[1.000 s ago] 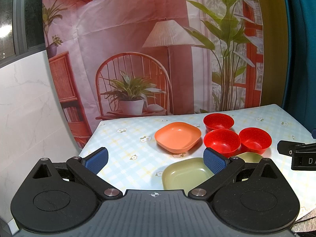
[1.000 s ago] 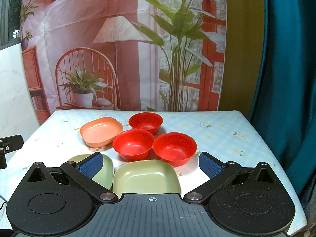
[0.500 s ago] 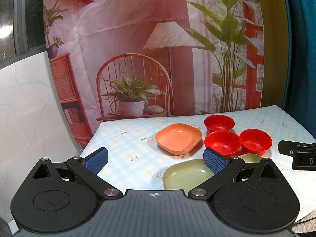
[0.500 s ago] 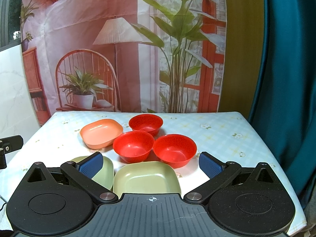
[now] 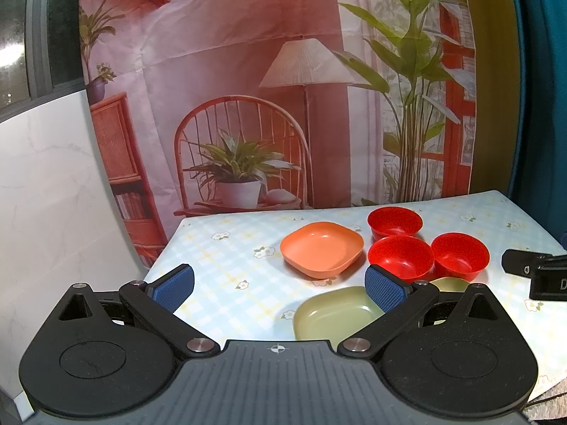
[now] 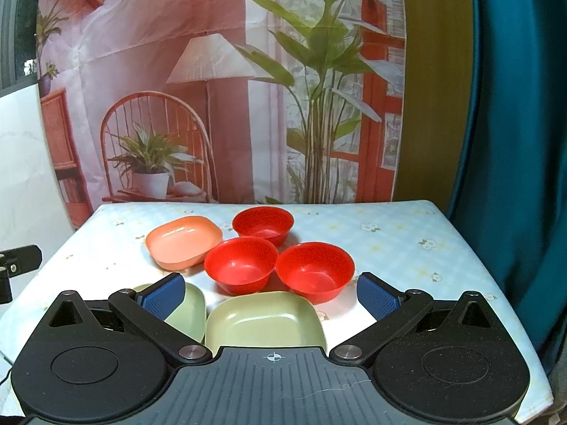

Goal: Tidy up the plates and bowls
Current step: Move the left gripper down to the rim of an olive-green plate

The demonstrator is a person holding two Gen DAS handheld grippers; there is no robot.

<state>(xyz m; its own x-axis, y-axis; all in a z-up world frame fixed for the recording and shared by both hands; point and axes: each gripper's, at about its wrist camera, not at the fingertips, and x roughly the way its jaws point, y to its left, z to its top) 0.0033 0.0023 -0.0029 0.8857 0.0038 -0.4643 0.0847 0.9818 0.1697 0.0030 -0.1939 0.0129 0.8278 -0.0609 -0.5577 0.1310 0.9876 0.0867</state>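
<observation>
Both tongs (image 5: 280, 285) (image 6: 271, 299) spread wide, empty; 3 red bowls (image 6: 242, 265) & plates (image 6: 265, 320) upright, rims up.

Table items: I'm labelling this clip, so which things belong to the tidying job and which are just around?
Part of the job:
three red bowls
orange plate
two green plates

Just around:
checked tablecloth
printed backdrop
teal curtain
</observation>
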